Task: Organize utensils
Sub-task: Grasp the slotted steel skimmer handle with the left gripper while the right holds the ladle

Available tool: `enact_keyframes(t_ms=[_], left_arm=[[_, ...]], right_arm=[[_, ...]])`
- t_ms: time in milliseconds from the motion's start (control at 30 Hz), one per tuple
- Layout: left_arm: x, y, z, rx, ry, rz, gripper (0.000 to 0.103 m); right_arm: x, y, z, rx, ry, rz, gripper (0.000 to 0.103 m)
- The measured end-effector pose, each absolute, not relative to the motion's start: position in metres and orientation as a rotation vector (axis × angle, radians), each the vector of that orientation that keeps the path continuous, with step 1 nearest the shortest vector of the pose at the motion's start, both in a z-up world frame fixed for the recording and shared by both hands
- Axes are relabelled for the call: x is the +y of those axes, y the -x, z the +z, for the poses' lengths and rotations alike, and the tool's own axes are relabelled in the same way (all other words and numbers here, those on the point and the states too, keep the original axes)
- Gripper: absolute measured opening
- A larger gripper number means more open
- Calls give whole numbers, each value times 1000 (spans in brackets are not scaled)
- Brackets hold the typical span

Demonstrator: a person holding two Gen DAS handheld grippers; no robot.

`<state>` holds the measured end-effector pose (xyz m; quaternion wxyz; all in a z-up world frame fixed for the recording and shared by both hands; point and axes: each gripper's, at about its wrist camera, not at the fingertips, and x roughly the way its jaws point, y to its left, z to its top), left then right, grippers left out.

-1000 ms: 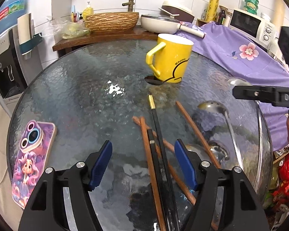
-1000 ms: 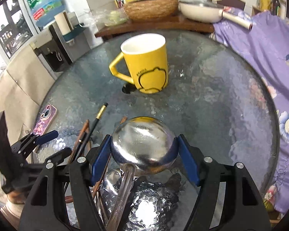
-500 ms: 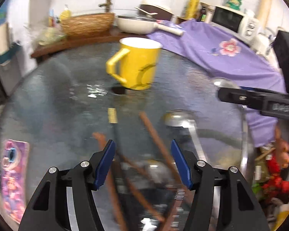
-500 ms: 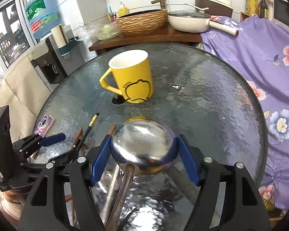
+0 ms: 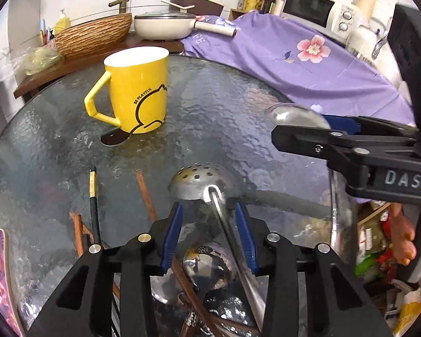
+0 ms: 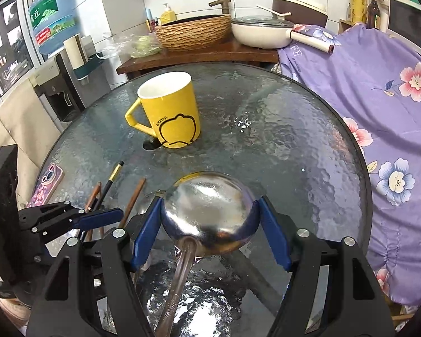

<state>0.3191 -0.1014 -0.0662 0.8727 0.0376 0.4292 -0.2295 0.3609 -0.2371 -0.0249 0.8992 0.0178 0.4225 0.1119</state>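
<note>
The left gripper (image 5: 207,221) has shifted from the chopsticks (image 5: 146,193) to the slotted spoon (image 5: 202,182), jaws closing around its handle; the right gripper (image 6: 210,216) keeps the ladle (image 6: 210,210) clamped.

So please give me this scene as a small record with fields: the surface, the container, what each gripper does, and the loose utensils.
surface: round glass table
container: yellow mug, upright, nothing seen in it
right gripper: clamped on steel ladle bowl
left gripper: jaws closing around slotted spoon handle, pads not yet touching
loose utensils: chopsticks lying scattered at left
other: phone by table edge
</note>
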Motion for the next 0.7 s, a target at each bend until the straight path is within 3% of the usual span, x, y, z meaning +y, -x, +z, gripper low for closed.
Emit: enact_keyframes(t_ms=[133, 267, 433, 700], left_arm=[[-109, -321, -73, 907, -76, -477, 31], [-112, -326, -79, 919, -75, -469, 16], [-109, -329, -77, 906, -27, -476, 10], [-103, -322, -53, 822, 35, -497, 9]], right_arm=[[-237, -360, -37, 884, -29, 220, 69], [-236, -360, -41, 876, -20, 211, 69], [-234, -358, -38, 856, -17, 214, 69], [-234, -354, -24, 810, -12, 223, 69]])
